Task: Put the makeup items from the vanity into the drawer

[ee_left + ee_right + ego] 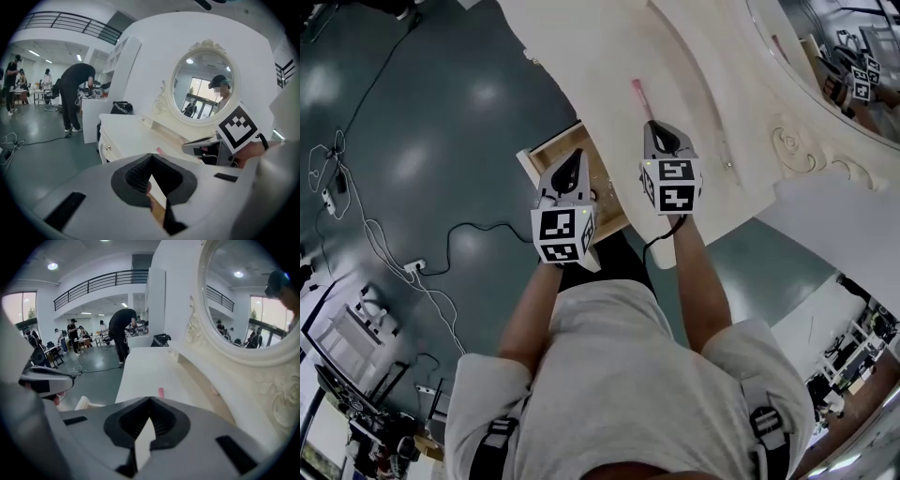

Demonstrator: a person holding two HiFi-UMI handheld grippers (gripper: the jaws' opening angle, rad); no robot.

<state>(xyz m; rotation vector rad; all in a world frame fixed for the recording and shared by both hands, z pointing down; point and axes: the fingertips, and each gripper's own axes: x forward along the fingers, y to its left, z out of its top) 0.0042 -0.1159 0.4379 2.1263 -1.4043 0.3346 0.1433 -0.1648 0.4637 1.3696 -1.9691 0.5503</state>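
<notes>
A slim pink makeup item (636,91) lies on the cream vanity top (600,56); it also shows ahead of the jaws as the pink item (161,392) and the pink item (159,151). The wooden drawer (546,150) stands pulled out below the vanity's edge. My left gripper (573,155) hangs over the drawer, its jaws together; in the left gripper view (151,161) a small pinkish patch shows in the slit, and I cannot tell what it is. My right gripper (655,126) is over the vanity top, short of the pink item, shut and holding nothing (149,401).
An oval mirror (825,47) in a carved frame rises behind the vanity top. Cables (356,216) run across the dark floor to the left of the drawer. A person (123,331) bends over a far desk, with others behind.
</notes>
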